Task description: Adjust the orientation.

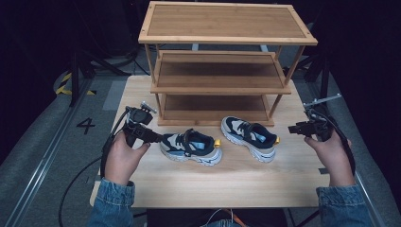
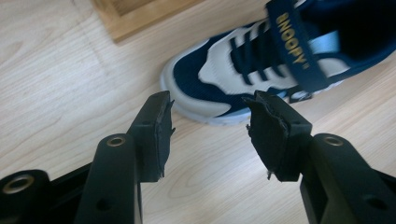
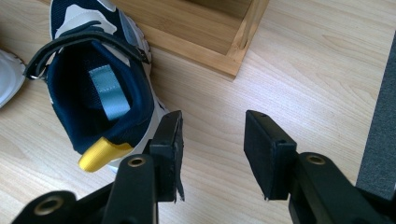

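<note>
I wear a blue denim jacket; its cuffs (image 1: 112, 193) end at my wrists, stitched along the hem. My left tool (image 1: 152, 137) is matt black, a blocky body with a small grey plate on top and a black cable (image 1: 108, 151) looping off it. My right tool (image 1: 295, 128) is the same black build, with a thin grey three-cornered plate above it and its own black cable (image 1: 349, 152). Up close, each of my jaws is a black arm with a brass-ringed screw hole (image 2: 116, 141). The left tool's dark pads (image 2: 161, 135) are ragged and frayed at the edges; the right tool's pads (image 3: 262, 144) are cleaner, square-cut blocks.
</note>
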